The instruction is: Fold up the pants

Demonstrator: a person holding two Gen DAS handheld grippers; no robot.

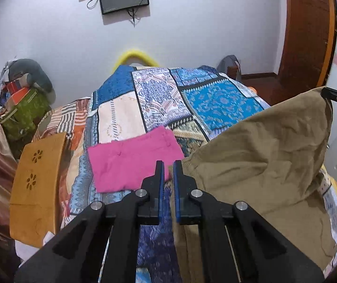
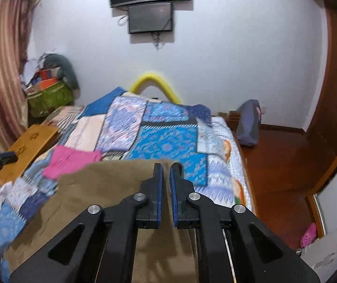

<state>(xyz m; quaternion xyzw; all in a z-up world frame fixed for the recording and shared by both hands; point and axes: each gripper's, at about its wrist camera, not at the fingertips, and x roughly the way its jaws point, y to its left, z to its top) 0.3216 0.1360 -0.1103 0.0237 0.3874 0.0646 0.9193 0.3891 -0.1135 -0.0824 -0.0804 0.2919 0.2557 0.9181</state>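
Left gripper [image 1: 168, 165]: jaws nearly together, clamped on the near edge of the khaki pants [image 1: 258, 155]. Right gripper [image 2: 167, 168]: clamped on the pants' raised far corner. The pants hang lifted above the patchwork bedspread [image 1: 159, 94]. Beyond lies a folded pink garment [image 1: 133, 160].

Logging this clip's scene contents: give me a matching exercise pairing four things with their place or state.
Things:
1. tan pants
2. pink garment
3. yellow tube
4. grey bag

Places or states:
A. folded, flat on the quilt
B. on the wooden floor by the wall
C. arched at the far end of the bed
D. lifted off the bed at one corner

Pairs: 1-D, 2-A, 3-C, 4-B
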